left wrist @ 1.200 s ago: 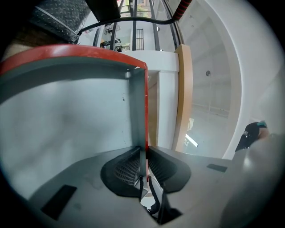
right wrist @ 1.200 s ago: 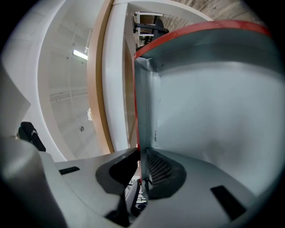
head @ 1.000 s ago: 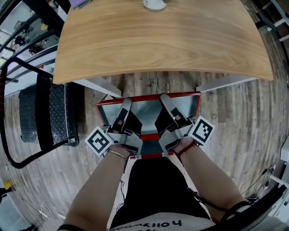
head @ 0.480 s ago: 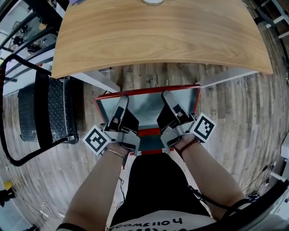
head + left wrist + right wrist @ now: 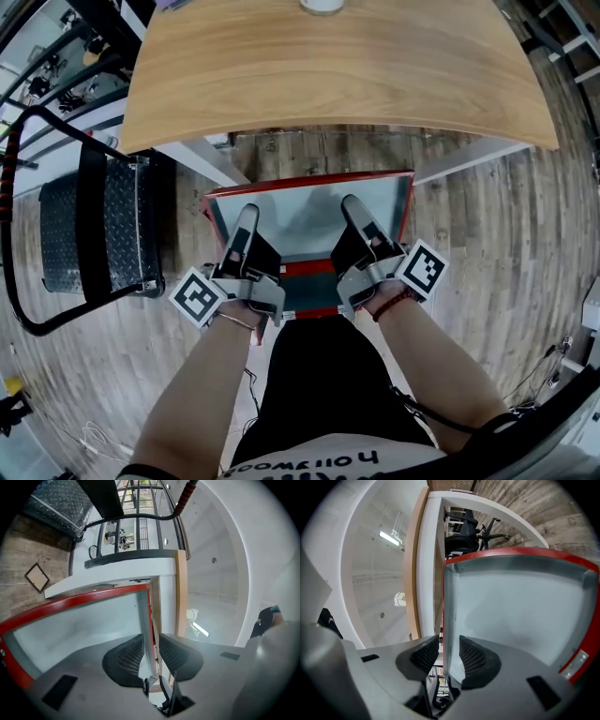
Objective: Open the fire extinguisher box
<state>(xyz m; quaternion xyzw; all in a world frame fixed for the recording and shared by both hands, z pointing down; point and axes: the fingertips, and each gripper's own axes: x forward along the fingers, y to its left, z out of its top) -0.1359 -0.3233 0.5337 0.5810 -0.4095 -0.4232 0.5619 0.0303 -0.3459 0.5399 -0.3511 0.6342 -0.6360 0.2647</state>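
The fire extinguisher box (image 5: 309, 180) stands on the floor under the table. It has a red frame and a pale glass-fronted door (image 5: 305, 225). My left gripper (image 5: 246, 214) straddles the door's left edge (image 5: 149, 616). Its jaws have just been opening, and its pads (image 5: 129, 656) stand slightly off the panel. My right gripper (image 5: 352, 202) straddles the right edge (image 5: 443, 611). Its jaws have also just been opening, with a gap on each side of the panel. In the gripper views the left gripper (image 5: 151, 641) and the right gripper (image 5: 444, 644) each show the edge between loose jaws.
A wooden table top (image 5: 328, 75) on white legs (image 5: 202, 169) overhangs the box, with a white cup (image 5: 323, 5) at its far edge. A black-framed cart with a tread plate (image 5: 84, 225) stands at the left. Plank floor lies around the box.
My left gripper has slid a little to the left and toward me along the door. My right gripper has shifted only slightly. The door's far edge sits higher in the head view.
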